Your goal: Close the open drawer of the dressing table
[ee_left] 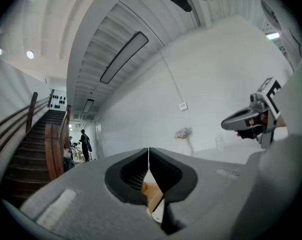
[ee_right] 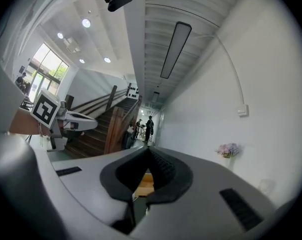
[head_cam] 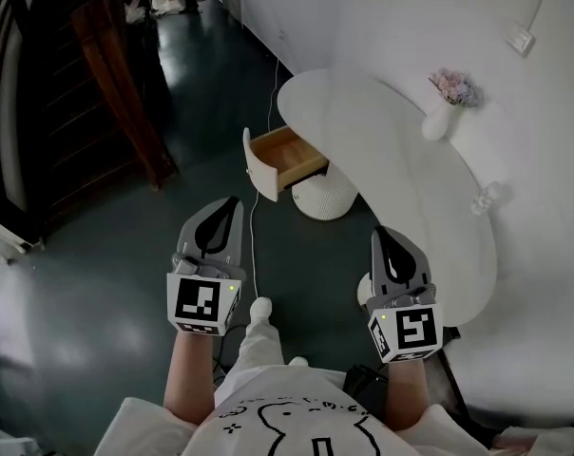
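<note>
The white dressing table (head_cam: 430, 207) stands against the right wall. Its drawer (head_cam: 280, 161) is pulled out to the left, showing a wooden inside and a white front panel (head_cam: 260, 166). My left gripper (head_cam: 232, 204) hangs shut and empty over the dark floor, a short way before the drawer front. My right gripper (head_cam: 379, 235) is shut and empty too, beside the table's near edge. Through the shut tips of the left gripper (ee_left: 149, 151) a bit of the wooden drawer (ee_left: 152, 194) shows. The right gripper (ee_right: 147, 149) also frames the drawer's wood (ee_right: 143, 184).
A white ribbed stool (head_cam: 325, 193) sits under the table by the drawer. A vase of flowers (head_cam: 449, 103) and a glass piece (head_cam: 487, 198) stand on the tabletop. A cable (head_cam: 255, 245) trails over the floor. A wooden stair rail (head_cam: 125, 84) rises at left; a person (ee_left: 84, 144) stands far off.
</note>
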Demonstrator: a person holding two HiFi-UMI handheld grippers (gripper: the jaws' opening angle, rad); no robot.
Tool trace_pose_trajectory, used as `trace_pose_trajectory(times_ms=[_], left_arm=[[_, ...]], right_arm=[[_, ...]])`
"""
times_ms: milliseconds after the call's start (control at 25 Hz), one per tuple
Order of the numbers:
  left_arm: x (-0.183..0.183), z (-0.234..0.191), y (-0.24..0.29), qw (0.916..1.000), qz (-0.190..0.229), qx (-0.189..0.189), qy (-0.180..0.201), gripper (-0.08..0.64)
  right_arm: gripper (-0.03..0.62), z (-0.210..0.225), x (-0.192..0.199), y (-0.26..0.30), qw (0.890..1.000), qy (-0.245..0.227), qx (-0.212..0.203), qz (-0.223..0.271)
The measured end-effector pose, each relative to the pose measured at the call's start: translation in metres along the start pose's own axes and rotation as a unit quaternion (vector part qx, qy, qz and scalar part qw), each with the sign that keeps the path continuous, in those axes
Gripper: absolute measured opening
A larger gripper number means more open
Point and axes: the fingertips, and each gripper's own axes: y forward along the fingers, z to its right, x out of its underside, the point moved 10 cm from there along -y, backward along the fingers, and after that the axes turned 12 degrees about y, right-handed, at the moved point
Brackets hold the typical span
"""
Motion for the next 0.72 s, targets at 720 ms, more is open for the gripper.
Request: trace_pose_trajectory(times_ms=[720], left_arm=[[0.098, -0.157, 0.179, 0.9991, -0.006, 0.014, -0.04, 0.02]], right_arm=[[0.0, 0.007, -0.002, 0.24, 0.998, 0.026, 0.039, -0.029]])
